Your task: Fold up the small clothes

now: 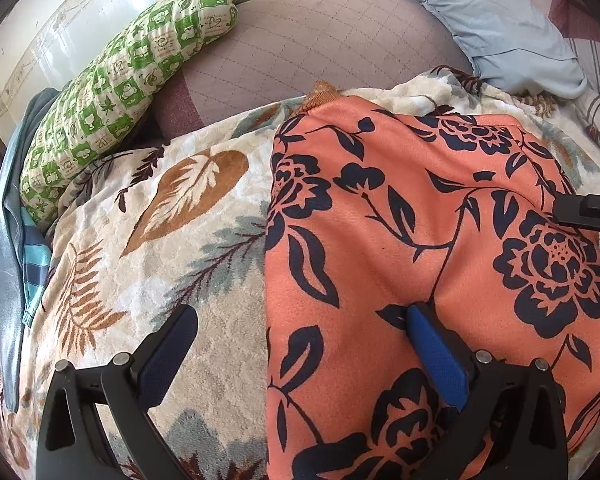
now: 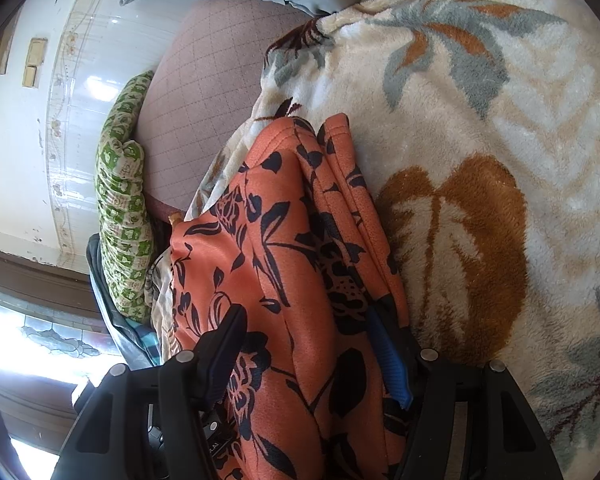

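An orange floral garment fills the right of the frame, lying on a leaf-patterned blanket. The left gripper stands open at lower centre, its right finger on the garment. A green pillow lies upper left.

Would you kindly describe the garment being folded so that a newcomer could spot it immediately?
Start at the cream leaf-print fleece blanket covering the bed. On it lies the orange garment, between the right tool's fingers. Only it is orange with dark navy flowers; the nearby pillow is green-checked.

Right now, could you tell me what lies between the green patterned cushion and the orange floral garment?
In the left wrist view, the leaf-print blanket fills the stretch between green cushion and orange garment.
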A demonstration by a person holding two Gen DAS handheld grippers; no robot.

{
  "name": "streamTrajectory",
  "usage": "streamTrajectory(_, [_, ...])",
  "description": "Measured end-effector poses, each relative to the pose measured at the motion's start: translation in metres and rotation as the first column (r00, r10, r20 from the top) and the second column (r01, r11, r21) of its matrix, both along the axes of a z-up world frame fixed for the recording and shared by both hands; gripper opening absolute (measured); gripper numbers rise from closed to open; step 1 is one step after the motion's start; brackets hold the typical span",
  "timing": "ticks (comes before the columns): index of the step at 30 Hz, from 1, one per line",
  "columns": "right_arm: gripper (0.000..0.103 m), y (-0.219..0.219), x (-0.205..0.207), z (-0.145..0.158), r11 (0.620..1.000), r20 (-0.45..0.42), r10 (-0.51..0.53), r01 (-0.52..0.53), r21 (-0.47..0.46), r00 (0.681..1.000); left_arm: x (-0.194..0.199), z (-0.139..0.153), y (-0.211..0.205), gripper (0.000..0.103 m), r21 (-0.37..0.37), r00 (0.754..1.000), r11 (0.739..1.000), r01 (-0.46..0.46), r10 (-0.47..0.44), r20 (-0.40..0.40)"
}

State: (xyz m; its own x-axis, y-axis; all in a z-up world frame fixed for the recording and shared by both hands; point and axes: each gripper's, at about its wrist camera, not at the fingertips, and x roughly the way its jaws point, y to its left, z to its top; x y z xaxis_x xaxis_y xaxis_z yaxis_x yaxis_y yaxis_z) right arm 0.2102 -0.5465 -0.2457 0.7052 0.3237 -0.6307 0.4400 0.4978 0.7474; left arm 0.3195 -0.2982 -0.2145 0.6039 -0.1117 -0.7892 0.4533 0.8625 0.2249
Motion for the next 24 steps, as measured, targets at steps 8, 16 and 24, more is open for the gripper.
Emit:
streamTrajectory(8, [0.066, -0.005, -0.008, 0.014, 1.000, 0.021, -0.010, 0.009, 0.028, 1.000, 0.014, 0.022, 0.015, 0.103, -0.099, 0.991, 0.994, -0.056, 0.043, -0.129])
streamTrajectory(16, [0.070, -0.027, -0.036, 0.038, 0.995, 0.032, -0.095, 0.096, -0.025, 0.995, 0.028, 0.064, 0.020, 0.103, -0.151, 0.989, 0.986, -0.073, 0.053, -0.136])
streamTrajectory(24, [0.070, -0.037, -0.037, 0.020, 0.995, -0.058, -0.097, 0.096, -0.015, 0.994, 0.038, 0.046, 0.012, 0.103, -0.188, 0.964, 0.980, -0.061, 0.010, -0.264])
